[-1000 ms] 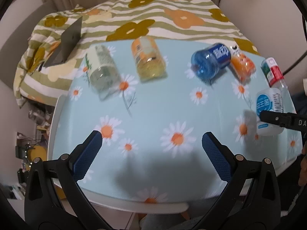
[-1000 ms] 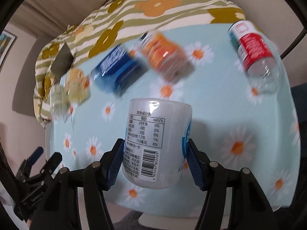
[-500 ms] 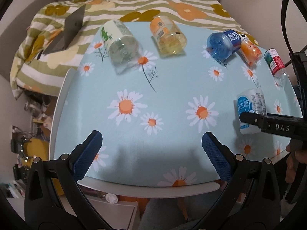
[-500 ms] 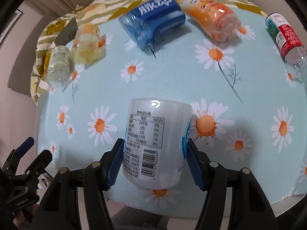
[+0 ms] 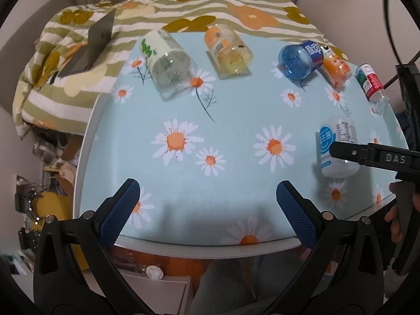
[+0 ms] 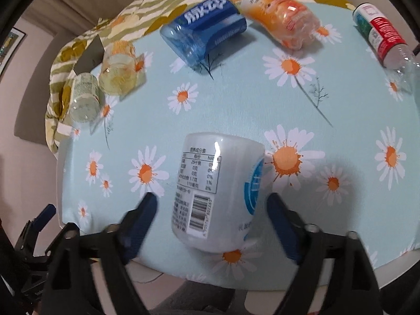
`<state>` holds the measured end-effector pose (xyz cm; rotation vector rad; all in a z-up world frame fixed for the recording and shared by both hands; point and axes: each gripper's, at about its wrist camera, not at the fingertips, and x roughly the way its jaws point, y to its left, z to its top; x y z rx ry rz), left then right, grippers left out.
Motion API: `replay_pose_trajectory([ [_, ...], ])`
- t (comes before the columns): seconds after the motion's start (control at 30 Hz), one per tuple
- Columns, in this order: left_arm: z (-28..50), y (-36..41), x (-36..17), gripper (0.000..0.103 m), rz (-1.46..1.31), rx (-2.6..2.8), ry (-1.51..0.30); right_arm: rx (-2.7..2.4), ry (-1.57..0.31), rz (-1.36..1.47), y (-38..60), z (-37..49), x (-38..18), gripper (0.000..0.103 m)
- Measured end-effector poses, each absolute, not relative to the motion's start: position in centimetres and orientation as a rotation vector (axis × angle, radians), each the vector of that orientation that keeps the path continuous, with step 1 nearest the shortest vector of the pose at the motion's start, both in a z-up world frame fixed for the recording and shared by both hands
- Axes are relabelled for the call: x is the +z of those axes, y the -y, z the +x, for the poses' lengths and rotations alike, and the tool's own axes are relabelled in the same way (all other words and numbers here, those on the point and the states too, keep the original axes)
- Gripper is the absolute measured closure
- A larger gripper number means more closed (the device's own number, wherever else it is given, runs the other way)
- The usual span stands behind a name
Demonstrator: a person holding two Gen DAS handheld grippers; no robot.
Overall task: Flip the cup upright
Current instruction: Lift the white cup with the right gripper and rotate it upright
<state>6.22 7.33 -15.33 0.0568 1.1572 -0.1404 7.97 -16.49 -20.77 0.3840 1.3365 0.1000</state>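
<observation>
A white translucent cup (image 6: 218,197) with a printed label stands on end on the daisy tablecloth (image 6: 236,110), its label text the right way up. My right gripper (image 6: 211,204) is open around it, with a gap between each blue pad and the cup wall. In the left wrist view the same cup (image 5: 337,141) stands near the table's right edge, with one black right-gripper finger (image 5: 367,155) crossing in front of it. My left gripper (image 5: 207,191) hangs open over the table's near edge, holding nothing.
Along the far side lie a green-labelled cup (image 5: 168,63), a yellow cup (image 5: 228,50), a blue cup (image 5: 299,60), an orange bottle (image 5: 337,68) and a red-labelled bottle (image 5: 370,81). A flowered blanket (image 5: 236,10) with a dark grey panel (image 5: 97,42) lies behind. A hand (image 5: 396,220) shows at right.
My right gripper was shut on the white cup and has opened, leaving the cup standing on the cloth. The left gripper has pulled back toward the near edge.
</observation>
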Motion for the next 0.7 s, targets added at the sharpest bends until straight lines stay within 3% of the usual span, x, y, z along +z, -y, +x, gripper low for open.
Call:
replay_pose_trajectory([
  [0.17,6.7,-6.0,-13.3,0.000,0.052,-0.162,-1.144,0.119,-1.287,0.421,17.5,6.7,-17.5,0.016],
  [0.2,6.8,-5.4,-12.9,0.000,0.056,-0.166,-1.142,0.120,-1.264,0.421,18.0,6.4,-16.6,0.004],
  [0.23,7.0,-4.7,-12.4,0.000,0.065,-0.171,-1.138,0.117,-1.244,0.414,18.5,6.0,-15.9,0.000],
  [0.47,9.0,2.6,-10.0,0.000,0.120,-0.243,-1.155,0.095,-1.164,0.306,23.9,4.5,-12.5,0.000],
  [0.7,11.6,9.7,-12.9,0.000,0.134,-0.326,-1.323,0.098,-1.132,0.207,29.2,3.9,-12.8,0.000],
])
